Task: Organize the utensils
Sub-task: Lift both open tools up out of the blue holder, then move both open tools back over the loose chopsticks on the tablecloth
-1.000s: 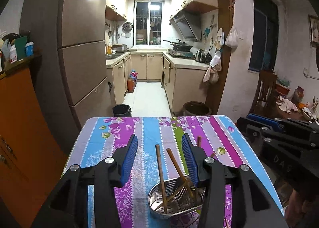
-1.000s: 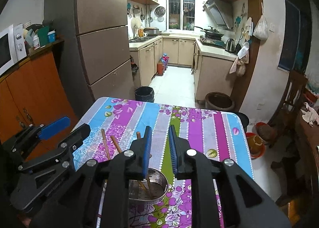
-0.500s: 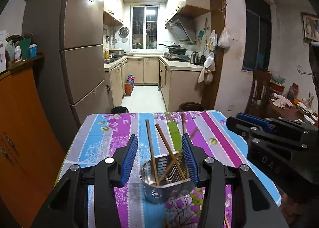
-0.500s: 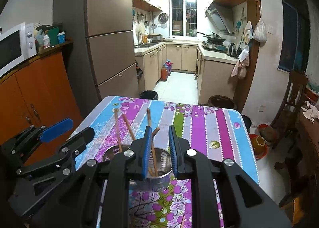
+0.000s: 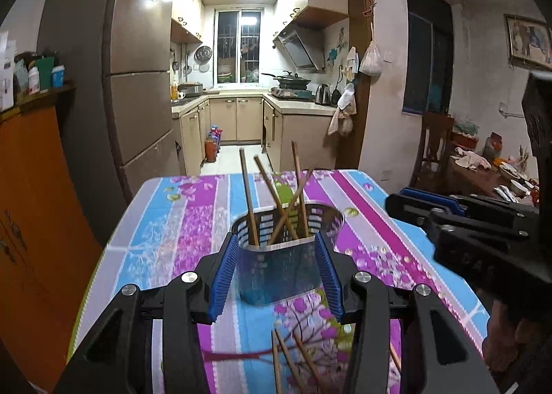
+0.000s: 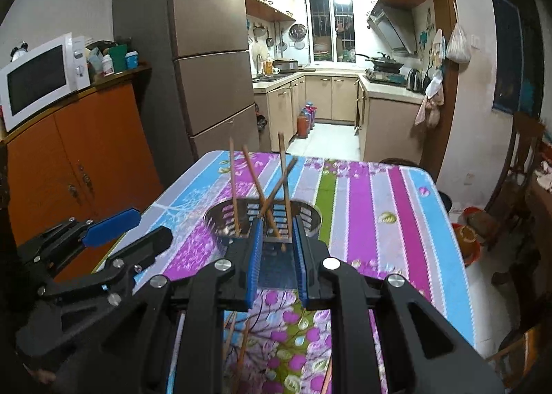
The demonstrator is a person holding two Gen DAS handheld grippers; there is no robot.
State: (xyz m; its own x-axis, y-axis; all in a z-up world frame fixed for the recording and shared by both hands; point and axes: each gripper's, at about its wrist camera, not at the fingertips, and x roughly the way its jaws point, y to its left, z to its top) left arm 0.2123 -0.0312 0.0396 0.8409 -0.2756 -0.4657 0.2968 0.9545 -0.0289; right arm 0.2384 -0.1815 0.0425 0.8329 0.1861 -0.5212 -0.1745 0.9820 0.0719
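left gripper (image 5: 276, 256) spread, straddling holder (image 5: 283, 256) | right gripper (image 6: 276, 249) narrowly parted, gripping nothing | risk: clipping rim, tipping chopsticks (image 5: 272, 201) toward 12 o'clock

Both wrist views sit low at the table (image 5: 165, 221), facing the kitchen.

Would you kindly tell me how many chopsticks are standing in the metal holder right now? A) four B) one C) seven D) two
A: four chopsticks stick up out of the metal holder, two of them crossing, while others lie loose on the tablecloth.
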